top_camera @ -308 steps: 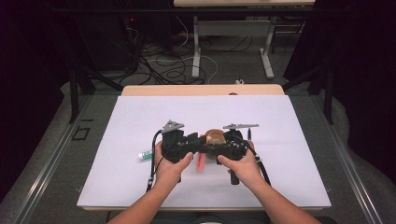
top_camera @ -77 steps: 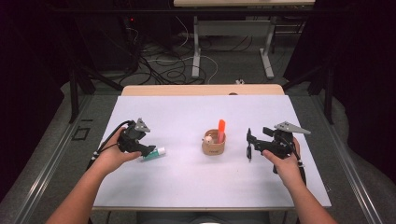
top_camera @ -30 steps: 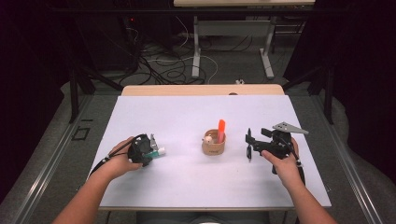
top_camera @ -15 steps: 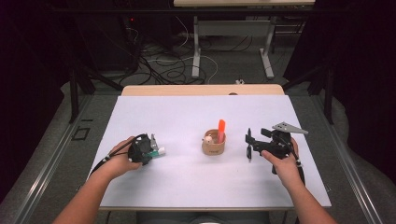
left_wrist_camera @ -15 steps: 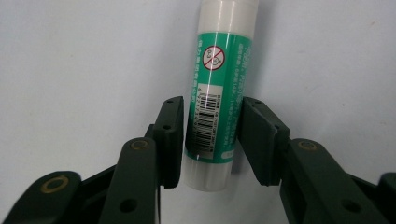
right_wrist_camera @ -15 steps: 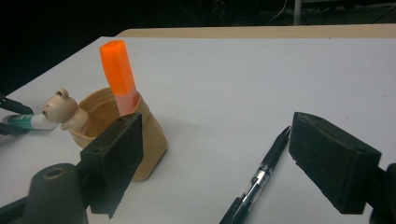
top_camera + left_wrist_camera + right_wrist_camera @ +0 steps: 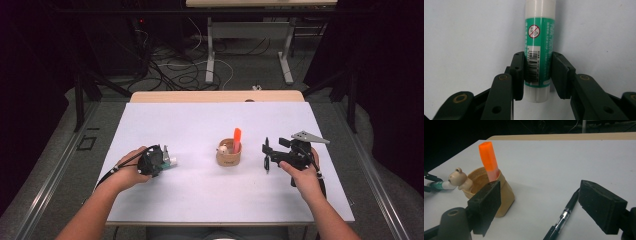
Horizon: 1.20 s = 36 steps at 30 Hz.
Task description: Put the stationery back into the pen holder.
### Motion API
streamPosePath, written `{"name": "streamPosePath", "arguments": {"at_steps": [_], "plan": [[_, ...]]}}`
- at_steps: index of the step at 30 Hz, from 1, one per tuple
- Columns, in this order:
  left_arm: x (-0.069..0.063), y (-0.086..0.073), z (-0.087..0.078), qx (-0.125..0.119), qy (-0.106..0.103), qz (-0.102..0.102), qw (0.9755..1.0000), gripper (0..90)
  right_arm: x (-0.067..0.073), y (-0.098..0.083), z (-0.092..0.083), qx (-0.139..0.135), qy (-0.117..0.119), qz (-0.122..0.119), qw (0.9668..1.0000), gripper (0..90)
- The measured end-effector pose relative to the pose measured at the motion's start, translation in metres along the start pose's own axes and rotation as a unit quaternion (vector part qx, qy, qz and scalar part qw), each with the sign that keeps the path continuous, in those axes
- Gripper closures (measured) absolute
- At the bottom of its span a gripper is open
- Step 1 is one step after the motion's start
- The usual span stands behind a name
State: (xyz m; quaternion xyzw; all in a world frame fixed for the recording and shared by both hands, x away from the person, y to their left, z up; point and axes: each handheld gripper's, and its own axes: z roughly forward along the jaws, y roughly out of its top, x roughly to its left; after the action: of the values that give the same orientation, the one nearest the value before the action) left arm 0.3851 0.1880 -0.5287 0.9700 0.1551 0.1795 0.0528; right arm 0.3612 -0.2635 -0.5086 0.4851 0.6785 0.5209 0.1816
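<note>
High overview; two close, low tool cameras.

The worktop (image 7: 200,120) is white, with a bare wooden strip (image 7: 215,96) along its far edge. It stands on a grey floor (image 7: 65,150), where metal rails (image 7: 50,180) run along both sides. Beyond the far edge, black and white cables (image 7: 185,70) lie tangled on the floor. A second table stands behind on grey metal legs (image 7: 286,55), its pale top (image 7: 255,2) just at the upper edge. The rest of the room is dark; light falls mainly on the worktop.
</note>
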Motion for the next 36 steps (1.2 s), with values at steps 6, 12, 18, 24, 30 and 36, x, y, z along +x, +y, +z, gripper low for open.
{"name": "streamPosePath", "arguments": {"at_steps": [6,12,18,24,30,36], "plan": [[0.002,-0.002,0.0,-0.006,-0.006,-0.009,0.9999,65.6,-0.001,0.0,0.001,-0.005,0.004,0.001,1.0,18.0],[0.001,-0.003,-0.002,-0.02,-0.004,-0.023,0.9995,65.6,0.0,0.0,0.0,-0.003,0.005,0.004,1.0,18.0],[0.005,-0.003,-0.009,-0.04,0.003,-0.059,0.9975,65.6,0.001,0.0,0.001,-0.005,0.004,0.005,1.0,18.0],[0.006,-0.004,-0.016,-0.07,0.007,-0.09,0.9934,65.7,0.001,0.0,0.001,-0.005,0.004,0.006,1.0,18.0],[0.007,-0.003,-0.025,-0.106,0.016,-0.13,0.9857,65.6,0.001,0.0,0.0,-0.006,0.006,0.001,1.0,18.0],[0.006,0.003,-0.038,-0.152,0.012,-0.164,0.9747,65.7,0.008,0.002,0.0,-0.01,0.011,0.001,0.9999,19.0]]}}
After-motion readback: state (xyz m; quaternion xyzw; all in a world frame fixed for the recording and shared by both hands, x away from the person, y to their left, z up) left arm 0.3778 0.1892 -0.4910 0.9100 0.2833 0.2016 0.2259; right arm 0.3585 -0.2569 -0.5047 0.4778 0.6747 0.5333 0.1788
